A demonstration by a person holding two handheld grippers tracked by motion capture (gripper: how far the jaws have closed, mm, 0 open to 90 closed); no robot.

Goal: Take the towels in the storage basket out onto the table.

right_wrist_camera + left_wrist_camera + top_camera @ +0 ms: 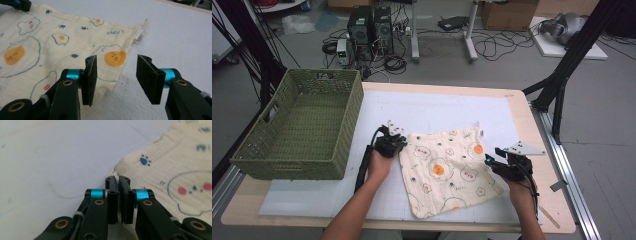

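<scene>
A cream cloth (449, 170) printed with fried eggs and paw marks is spread flat on the white mat (312, 195) of the counter (532, 125), well to the right of the green woven basket (297, 130). It lies skewed, its corners pointing roughly toward the basket, the far edge of the counter, the right side and the near edge.

The left tool (401, 142) is set at the cloth's corner nearest the basket. In the left gripper view the jaws of the left tool (118, 180) are seen pressed together, with the corner edge of the cloth (175, 170) running in between their tips; the corner is judged to be pinched, though only a sliver of fabric is visible there.

The right tool (490, 160) is held at the cloth's right-hand edge, on the side away from the basket. In the right gripper view its jaws stand moderately apart with nothing between them: the right tool (116, 75) straddles the edge of the cloth (62, 45), one pad (90, 80) over the fabric and the other over the bare mat.

The relation that matters is this: the cloth's edge runs away from the right tool toward the tagged far corner (140, 32), and that edge lies just beneath the open gap. A short drop onto the edge is judged to be what a grip would require, the right hand being the nearer one to that side.
</scene>
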